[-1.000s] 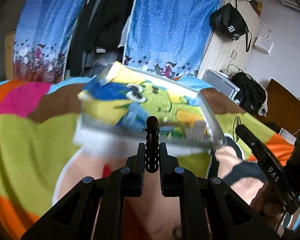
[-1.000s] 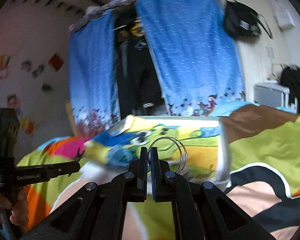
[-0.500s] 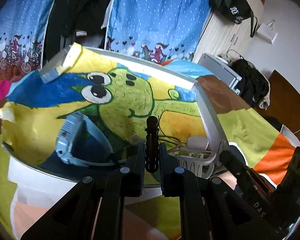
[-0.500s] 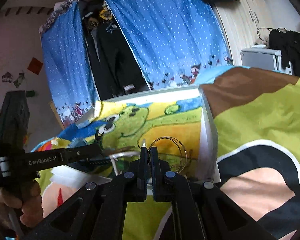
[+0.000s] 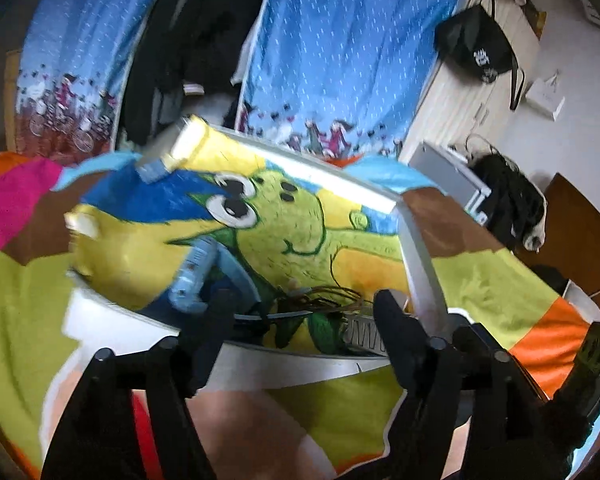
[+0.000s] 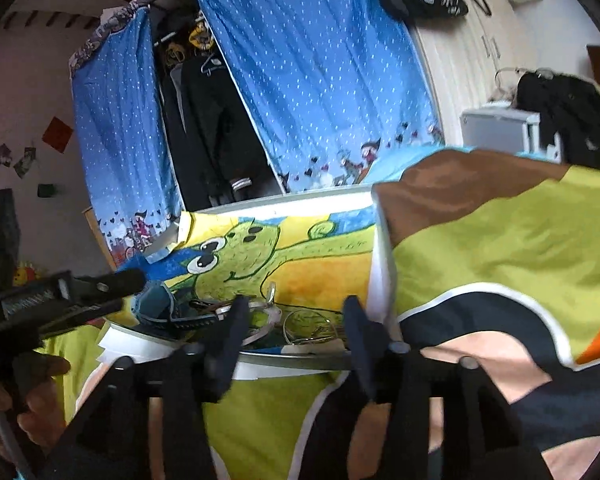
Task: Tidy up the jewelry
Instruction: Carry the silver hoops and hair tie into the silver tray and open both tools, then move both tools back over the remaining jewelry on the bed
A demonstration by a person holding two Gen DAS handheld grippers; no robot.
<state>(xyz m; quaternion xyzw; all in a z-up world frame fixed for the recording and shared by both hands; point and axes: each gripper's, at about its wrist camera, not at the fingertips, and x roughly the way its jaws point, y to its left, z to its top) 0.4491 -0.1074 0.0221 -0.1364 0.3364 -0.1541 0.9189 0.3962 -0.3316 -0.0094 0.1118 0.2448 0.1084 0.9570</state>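
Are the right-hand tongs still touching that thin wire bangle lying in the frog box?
Apart. In the right wrist view the right tongs are open, and the wire bangle lies between the fingers with gaps on both sides.

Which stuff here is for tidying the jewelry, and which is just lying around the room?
For the job:
- frog-picture tray
- wire bangles
- blue watch
- left gripper
- right gripper

Just lying about:
- blue curtains
- black bag
- colourful bedspread
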